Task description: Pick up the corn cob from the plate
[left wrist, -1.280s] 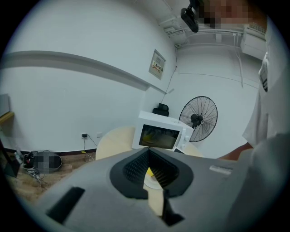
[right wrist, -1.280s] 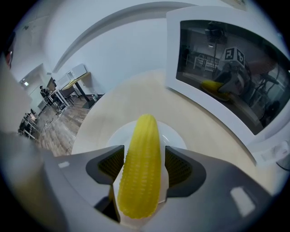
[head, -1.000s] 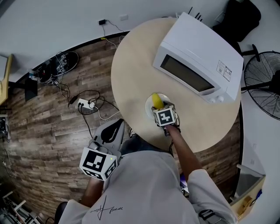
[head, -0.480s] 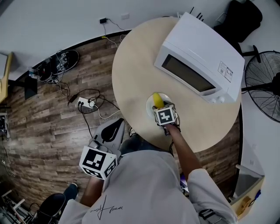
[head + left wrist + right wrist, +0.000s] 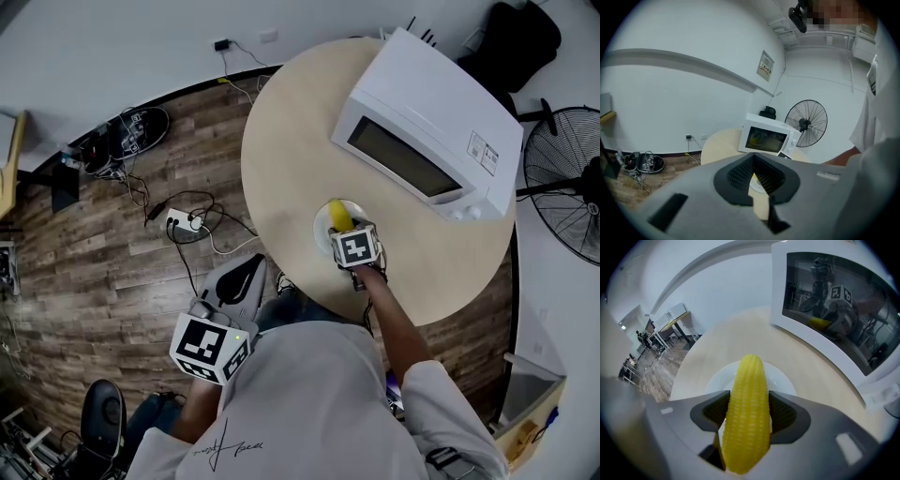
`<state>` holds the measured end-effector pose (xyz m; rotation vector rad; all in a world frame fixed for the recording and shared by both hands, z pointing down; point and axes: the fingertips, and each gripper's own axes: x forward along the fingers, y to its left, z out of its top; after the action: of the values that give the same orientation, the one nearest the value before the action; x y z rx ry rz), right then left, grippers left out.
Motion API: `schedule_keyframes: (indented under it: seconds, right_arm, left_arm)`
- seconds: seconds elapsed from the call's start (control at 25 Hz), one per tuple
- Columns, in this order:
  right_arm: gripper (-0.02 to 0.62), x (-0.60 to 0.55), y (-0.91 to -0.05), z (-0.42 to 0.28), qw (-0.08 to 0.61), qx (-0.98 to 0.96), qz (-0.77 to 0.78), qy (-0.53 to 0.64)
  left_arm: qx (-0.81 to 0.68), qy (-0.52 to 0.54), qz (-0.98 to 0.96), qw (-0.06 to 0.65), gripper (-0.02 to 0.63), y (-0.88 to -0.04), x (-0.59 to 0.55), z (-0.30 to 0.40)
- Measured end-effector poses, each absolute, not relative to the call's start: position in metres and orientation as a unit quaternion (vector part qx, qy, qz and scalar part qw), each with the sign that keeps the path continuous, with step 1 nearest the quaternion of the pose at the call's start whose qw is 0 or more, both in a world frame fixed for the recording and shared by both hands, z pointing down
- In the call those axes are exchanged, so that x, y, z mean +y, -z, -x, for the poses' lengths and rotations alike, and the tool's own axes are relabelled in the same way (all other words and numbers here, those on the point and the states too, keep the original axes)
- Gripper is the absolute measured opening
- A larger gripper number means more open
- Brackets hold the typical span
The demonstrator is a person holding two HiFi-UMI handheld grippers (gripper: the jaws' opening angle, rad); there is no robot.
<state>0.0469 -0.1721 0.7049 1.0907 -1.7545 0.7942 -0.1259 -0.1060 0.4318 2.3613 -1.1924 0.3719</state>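
Observation:
A yellow corn cob [image 5: 747,408] lies on a small white plate [image 5: 787,380] on the round table, in front of the microwave. My right gripper [image 5: 749,414] points steeply down over the plate. Its jaws have just been closing, with the cob between them, and both pads now touch the cob's sides. In the head view the cob [image 5: 337,216] sticks out beyond the right gripper [image 5: 345,232] on the plate [image 5: 320,231]. My left gripper [image 5: 212,348] is held low beside the person's body, off the table. Its pads [image 5: 740,172] meet, with nothing between them.
A white microwave [image 5: 427,122] stands at the back right of the round beige table [image 5: 281,159], its door shut. A standing fan [image 5: 562,187] is at the right. Cables and a power strip [image 5: 183,223] lie on the wooden floor at the left.
Both grippers have kept their places. On the floor at the lower left a dark chair has come into view.

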Motion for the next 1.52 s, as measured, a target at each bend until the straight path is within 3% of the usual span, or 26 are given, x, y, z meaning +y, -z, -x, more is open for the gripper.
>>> schedule_keyframes:
  seconds: [1.52]
  right_arm:
    - [0.268, -0.166, -0.678, -0.05, 0.414, -0.725, -0.454, -0.312]
  left_arm:
    - [-0.429, -0.124, -0.868, 0.219, -0.003, -0.422, -0.096, 0.124]
